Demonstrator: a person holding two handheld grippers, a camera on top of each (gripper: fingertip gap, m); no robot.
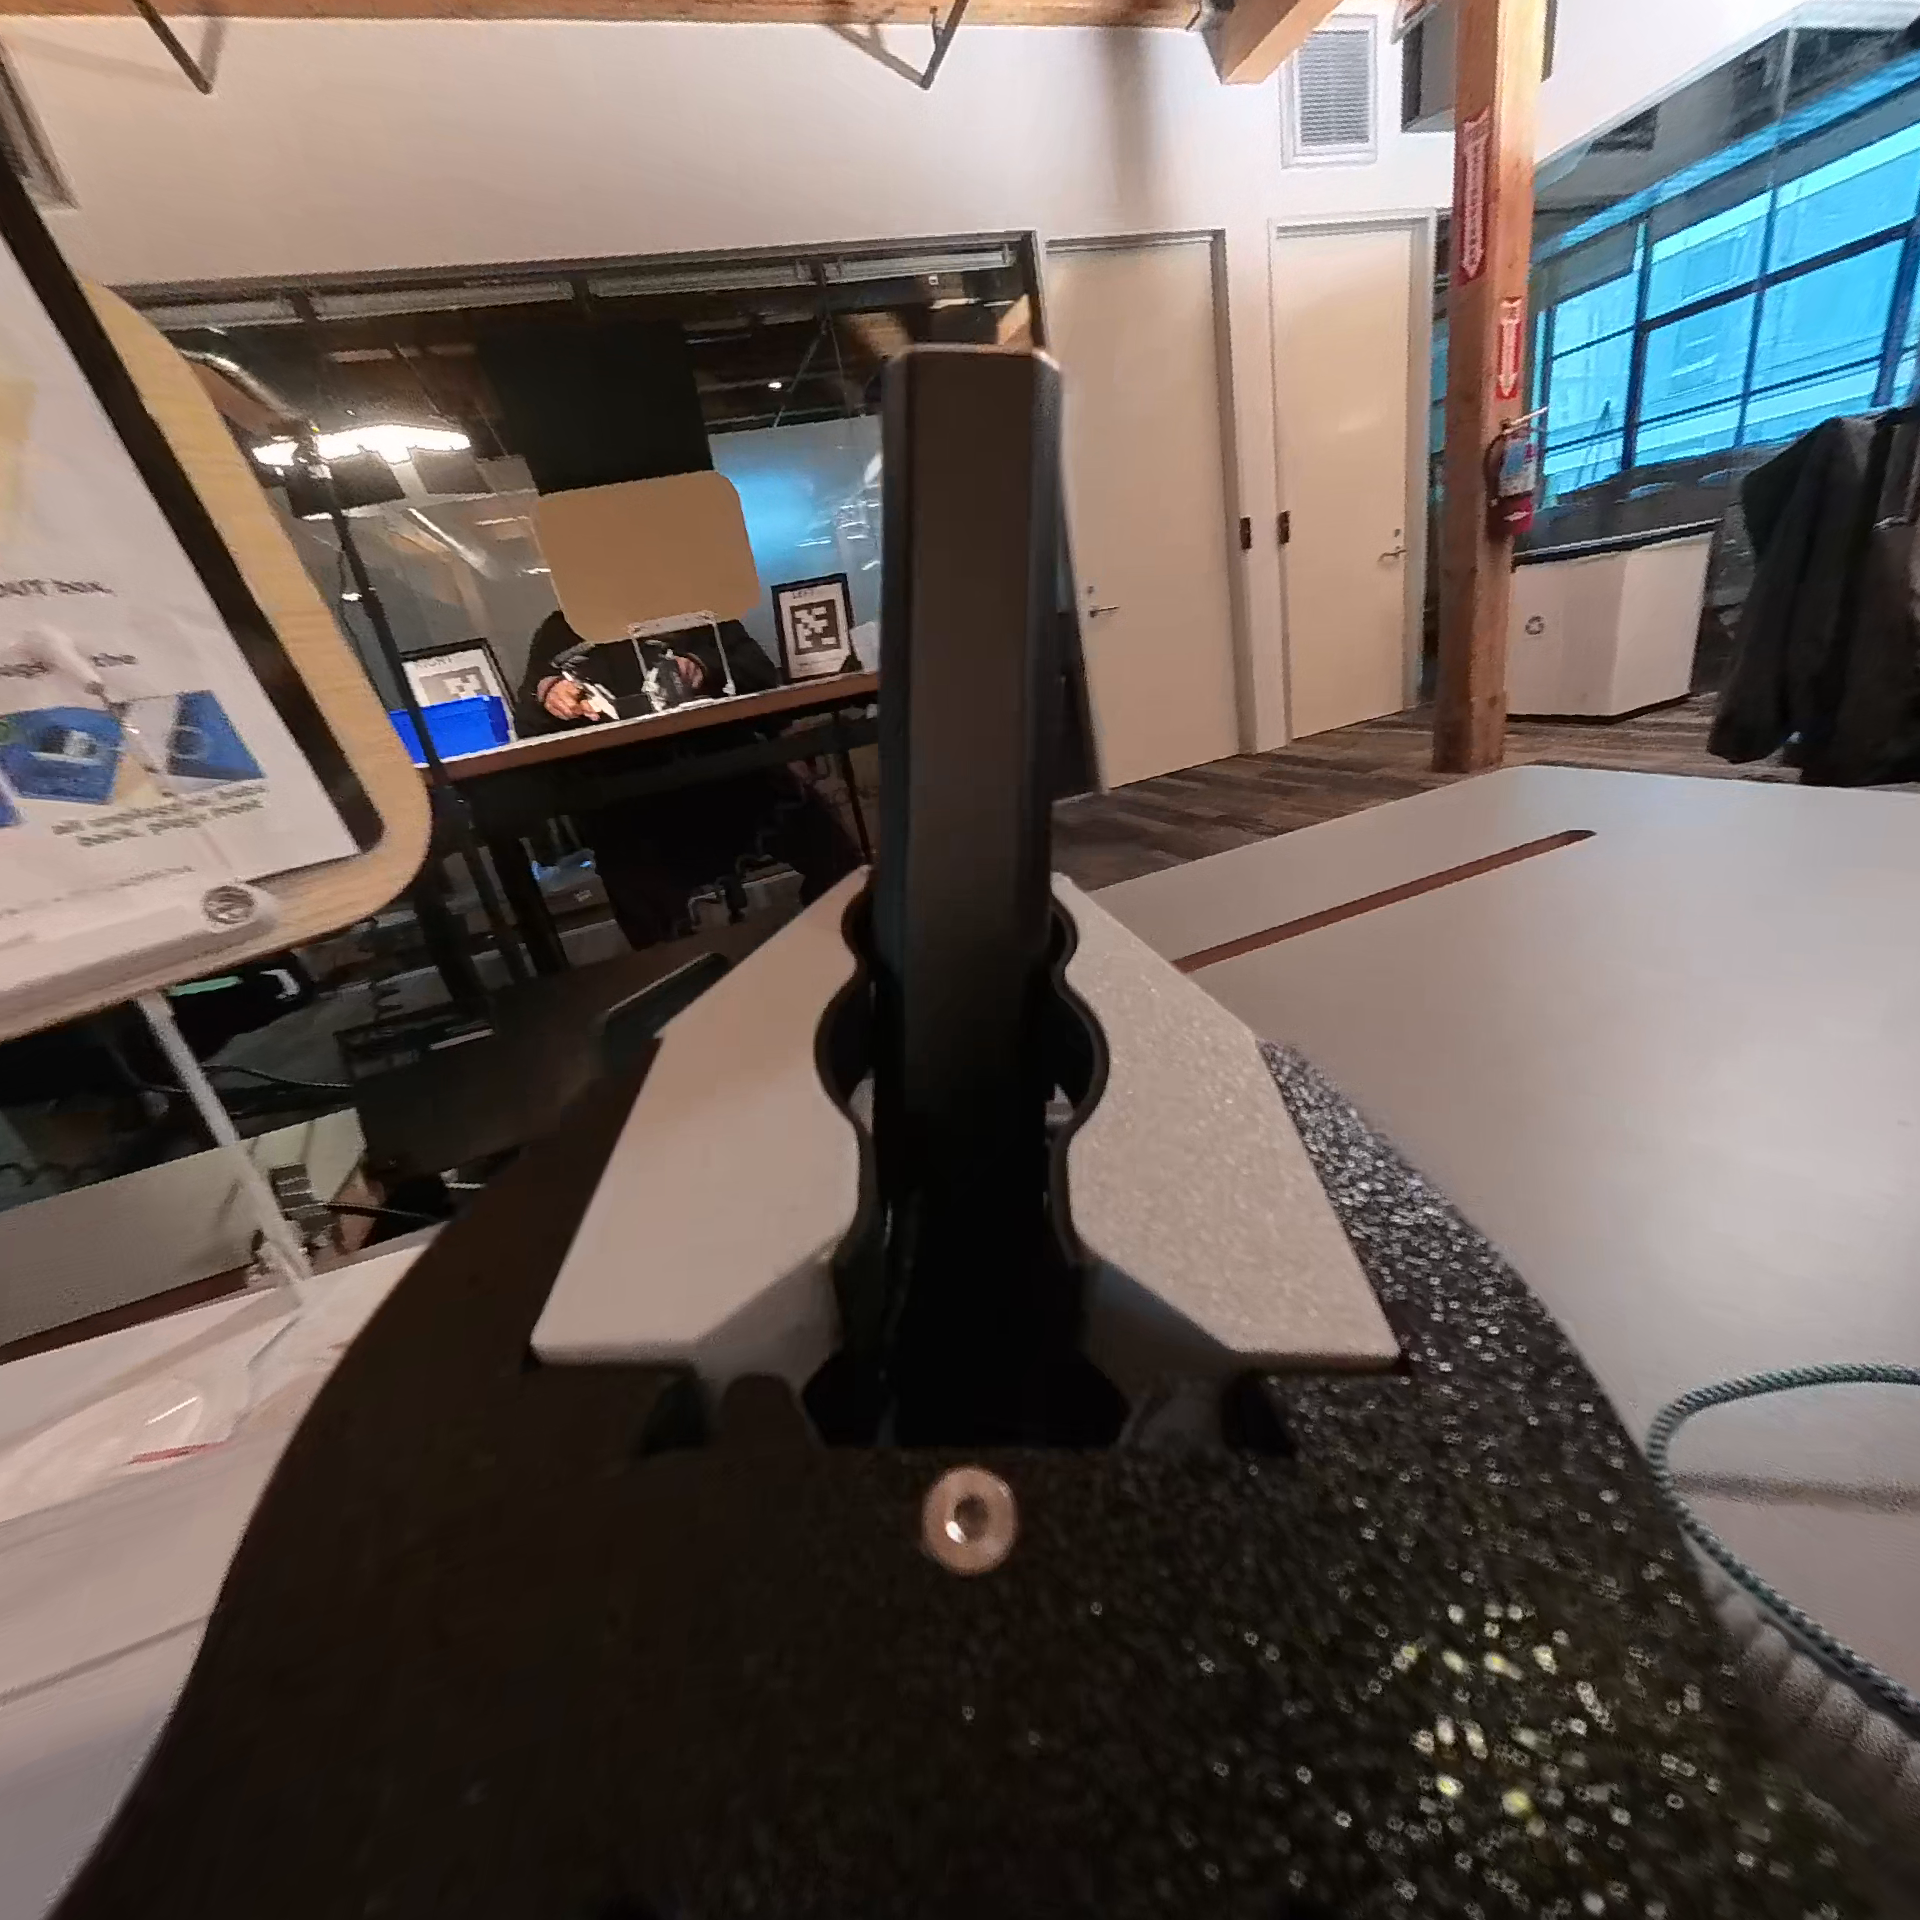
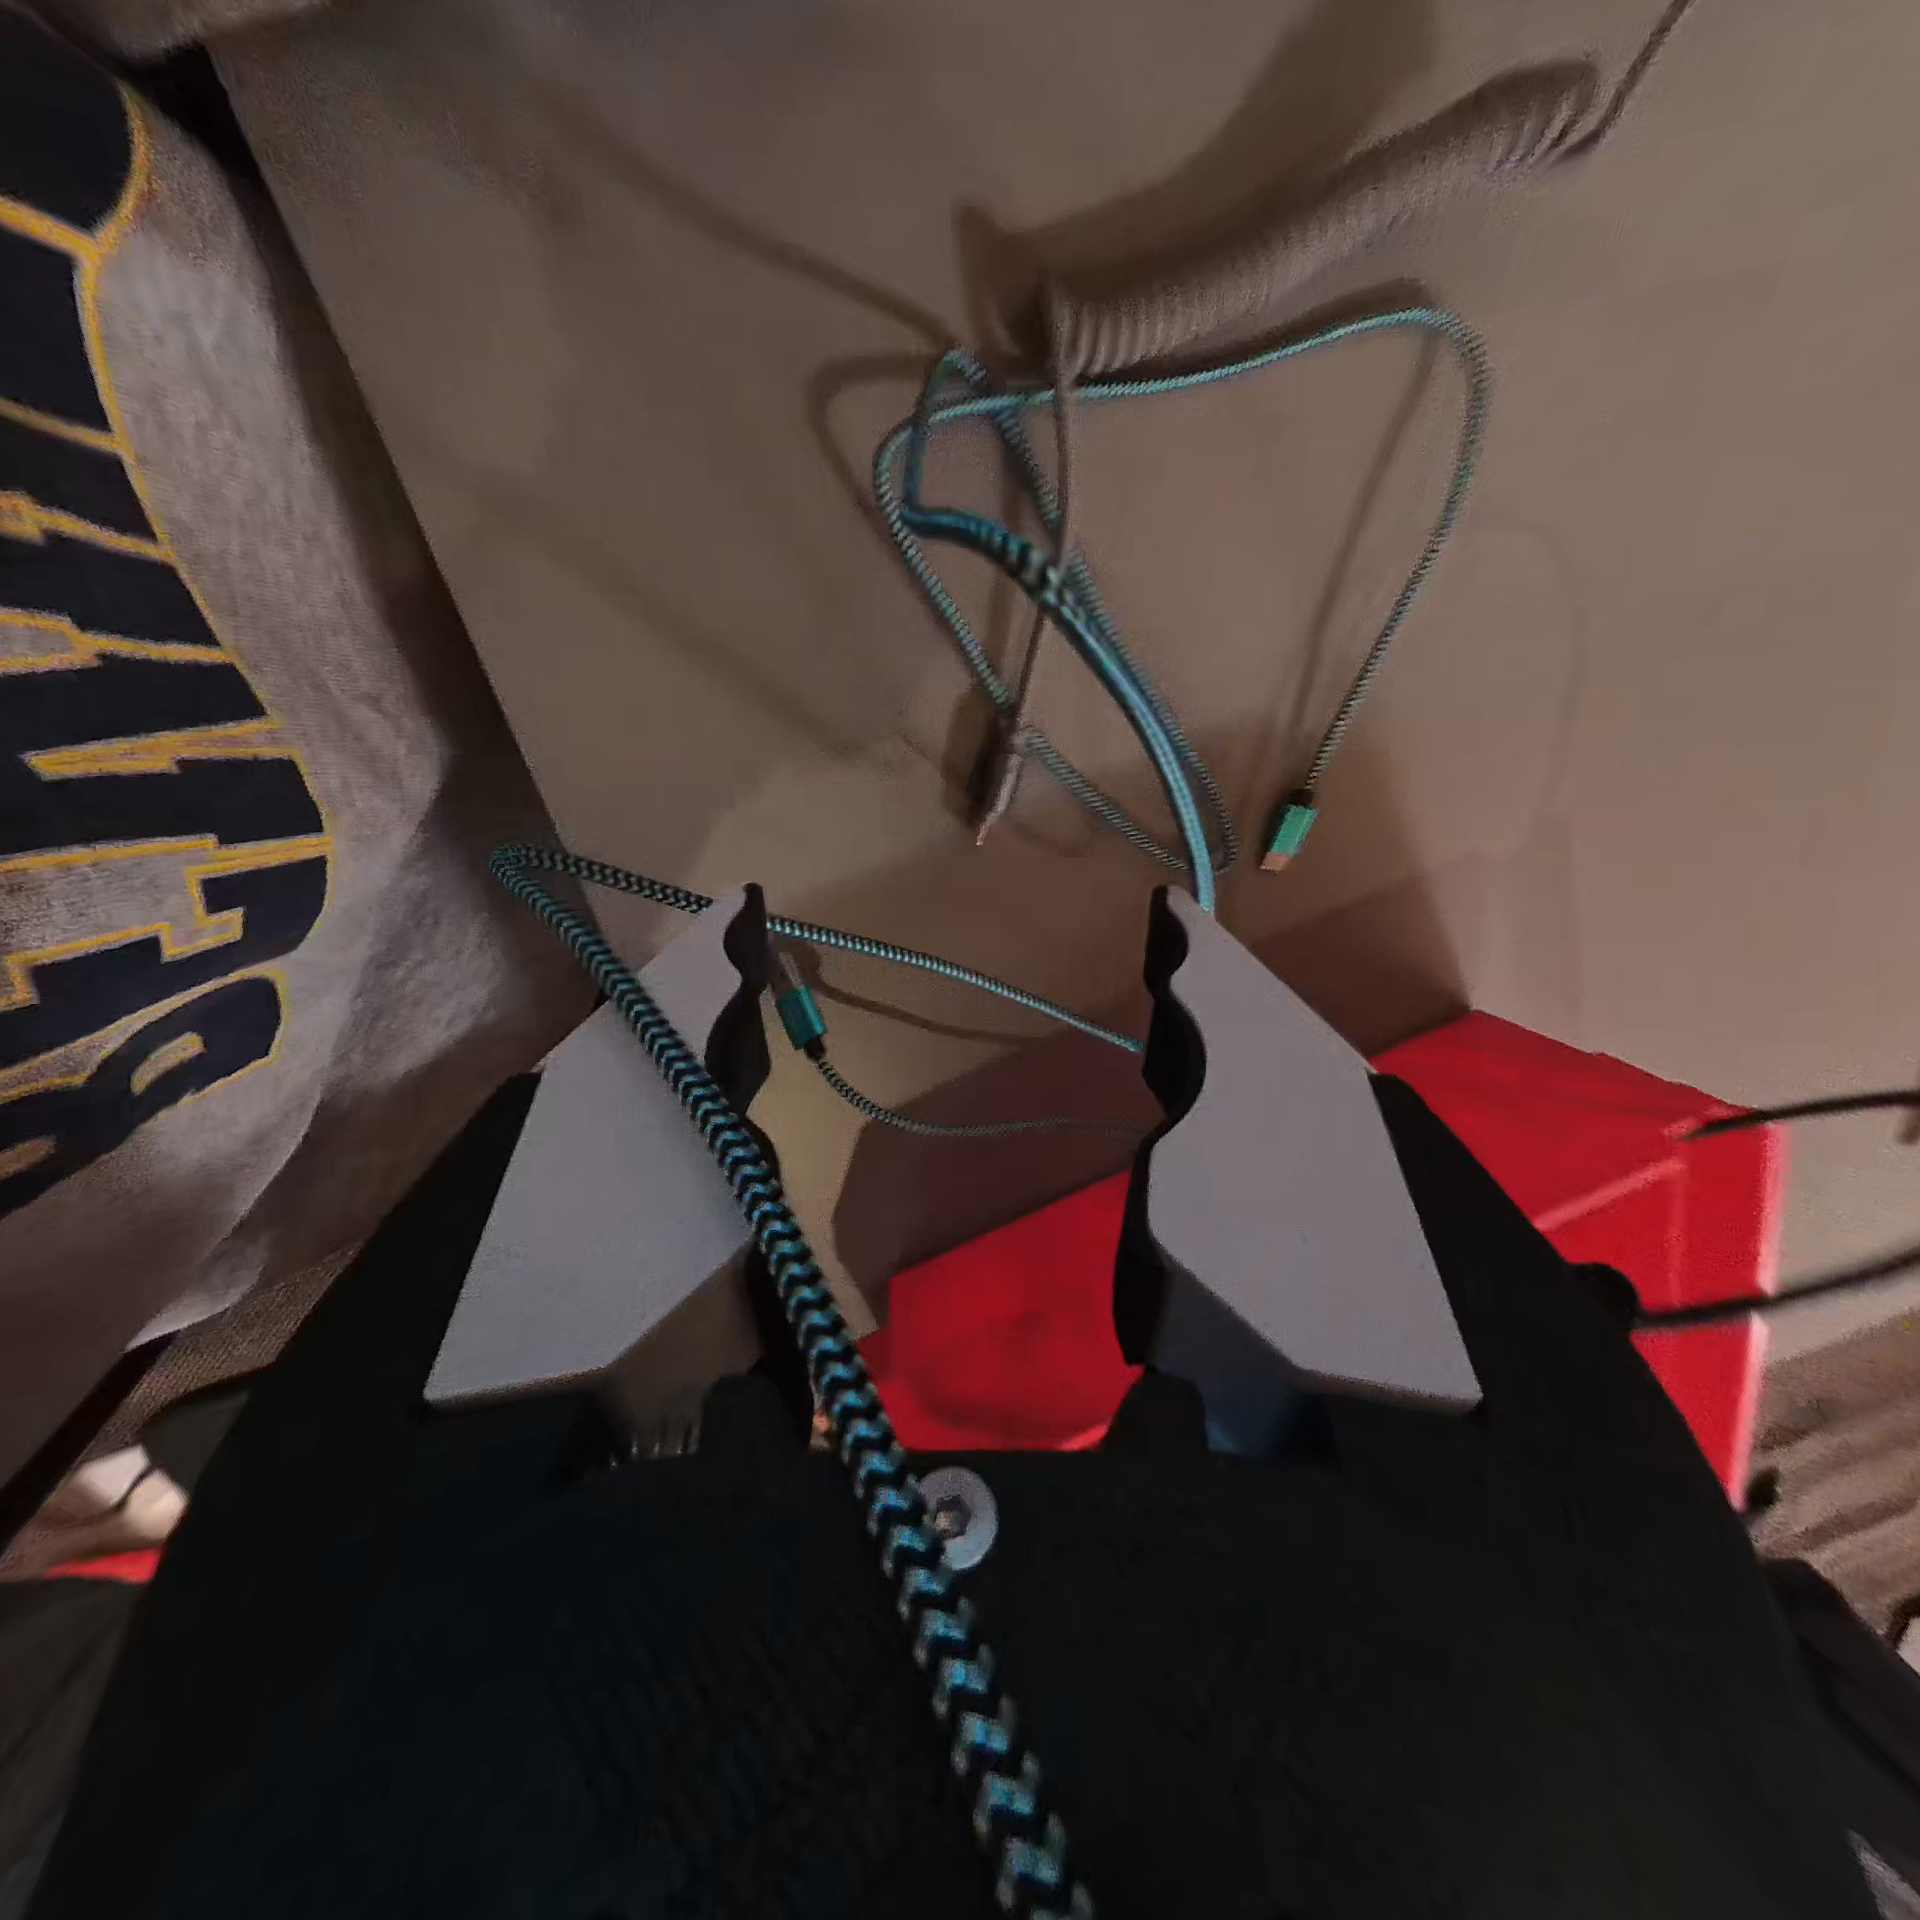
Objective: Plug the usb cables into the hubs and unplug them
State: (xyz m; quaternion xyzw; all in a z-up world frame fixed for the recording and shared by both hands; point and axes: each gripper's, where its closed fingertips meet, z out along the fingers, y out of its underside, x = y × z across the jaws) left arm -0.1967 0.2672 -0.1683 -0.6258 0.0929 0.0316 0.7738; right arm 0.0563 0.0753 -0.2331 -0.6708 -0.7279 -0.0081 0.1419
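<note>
Much of this is hard for me to read. In my left wrist view my own black housing fills the lower half, and the tall black hub (image 1: 961, 644) held upright between my fingers hides whatever lies straight ahead; I cannot see any of its sockets from here. In my right wrist view the picture is smeared, so the far tangle of cables is soft, and a thin dark cable end (image 2: 992, 800) near it is too blurred to name.

My left claw (image 1: 961, 935) is nearly closed, its grey fingers (image 1: 727, 1143) pressing both sides of the hub. My right claw (image 2: 961, 914) stands wide and grips nothing. A thick teal-and-black braided cable (image 2: 831, 1382) is draped across its housing and over its left finger (image 2: 613, 1174) (lying on it, not pinched).

Between the right fingers, on the bench (image 2: 675, 468), lies a teal plug (image 2: 802, 1018) on a thin braided lead. Farther out is a second teal plug (image 2: 1290, 831), at the end of a loop of the tangled cables (image 2: 1039, 540). A red box (image 2: 1558, 1143) sits at the lower right, partly behind my right finger. A grey sweatshirt (image 2: 260, 727) with dark lettering fills the left edge.

In the left view a framed instruction sheet (image 1: 135, 665) leans at the left, a braided cable (image 1: 1704, 1403) curls on the bench at the right, and a person (image 1: 623, 675) sits at a far table.
</note>
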